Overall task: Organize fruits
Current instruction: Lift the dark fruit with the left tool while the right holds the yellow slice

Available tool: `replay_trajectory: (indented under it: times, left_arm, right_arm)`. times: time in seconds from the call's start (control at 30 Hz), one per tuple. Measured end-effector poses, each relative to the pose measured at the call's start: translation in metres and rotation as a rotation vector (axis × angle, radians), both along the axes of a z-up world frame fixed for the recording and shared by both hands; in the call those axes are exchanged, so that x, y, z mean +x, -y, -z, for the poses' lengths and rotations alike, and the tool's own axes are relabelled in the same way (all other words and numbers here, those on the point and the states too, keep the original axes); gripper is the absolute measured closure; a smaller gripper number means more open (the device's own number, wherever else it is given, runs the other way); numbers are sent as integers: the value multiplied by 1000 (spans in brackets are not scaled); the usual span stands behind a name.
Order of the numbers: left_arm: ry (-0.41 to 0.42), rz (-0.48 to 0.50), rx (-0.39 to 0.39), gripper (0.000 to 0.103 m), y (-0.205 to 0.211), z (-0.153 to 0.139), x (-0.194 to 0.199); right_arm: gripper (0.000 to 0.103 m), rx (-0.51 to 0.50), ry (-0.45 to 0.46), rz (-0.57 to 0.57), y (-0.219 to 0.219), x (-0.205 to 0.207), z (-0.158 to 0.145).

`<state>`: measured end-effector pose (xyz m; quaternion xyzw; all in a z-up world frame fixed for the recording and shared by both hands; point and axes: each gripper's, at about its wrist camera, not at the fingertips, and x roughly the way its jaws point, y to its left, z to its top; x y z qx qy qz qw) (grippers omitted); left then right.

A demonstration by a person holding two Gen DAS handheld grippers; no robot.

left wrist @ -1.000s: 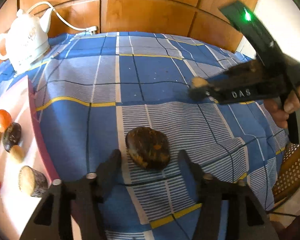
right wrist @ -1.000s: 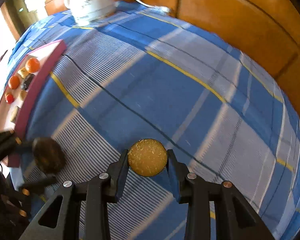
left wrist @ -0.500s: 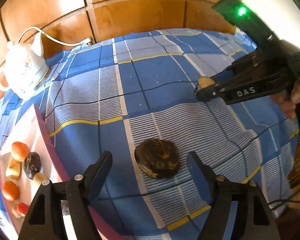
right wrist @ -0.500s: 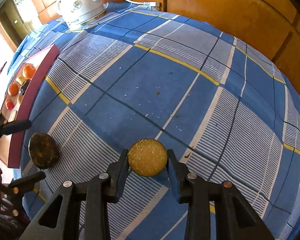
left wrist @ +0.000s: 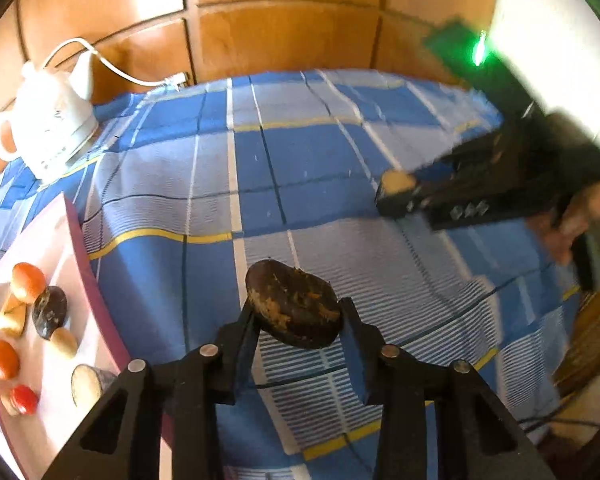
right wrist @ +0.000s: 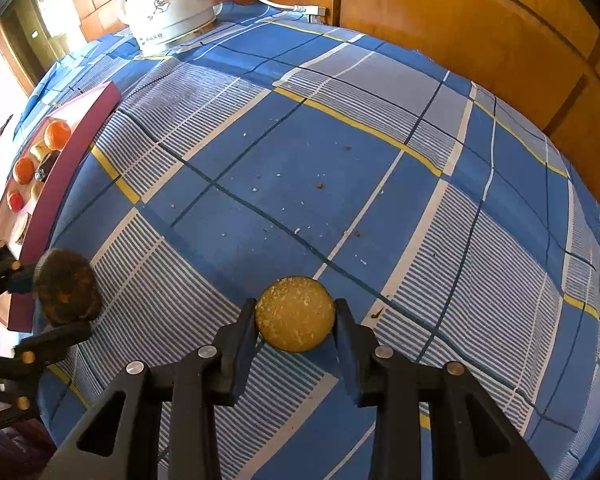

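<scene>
My left gripper is shut on a dark brown, flattish fruit with orange flecks and holds it above the blue checked cloth. It also shows in the right wrist view. My right gripper is shut on a round yellow fruit; it shows blurred at the right of the left wrist view. A pink tray at the left holds several small fruits, among them an orange one and a dark one.
A white kettle with a cord stands at the back left of the table. Wooden panelling runs behind the table. Crumbs lie on the cloth. A wicker surface lies beyond the table's right edge.
My left gripper has closed on the dark fruit and lifted it off the cloth. My right gripper keeps hold of the yellow fruit and has shifted a little.
</scene>
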<state>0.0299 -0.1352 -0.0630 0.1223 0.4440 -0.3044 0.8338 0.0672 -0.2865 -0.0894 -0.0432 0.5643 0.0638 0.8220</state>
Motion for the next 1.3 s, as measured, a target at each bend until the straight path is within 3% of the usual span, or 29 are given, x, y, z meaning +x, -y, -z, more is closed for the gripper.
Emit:
replay_trajectory:
  times: [0.33,0.77,1.3]
  left_arm:
    - [30,-86,-146,64,-24,-37,0]
    - [67,-209,-125,64,-53,-47,-2]
    - [68,-262,-130,64,-71,-47,-4]
  right_arm:
    - [66,-9,-10,1,-1,2,5]
    - [66,2,-9,9,-3,4,6]
    - [66,13,-5,22,1,5,4]
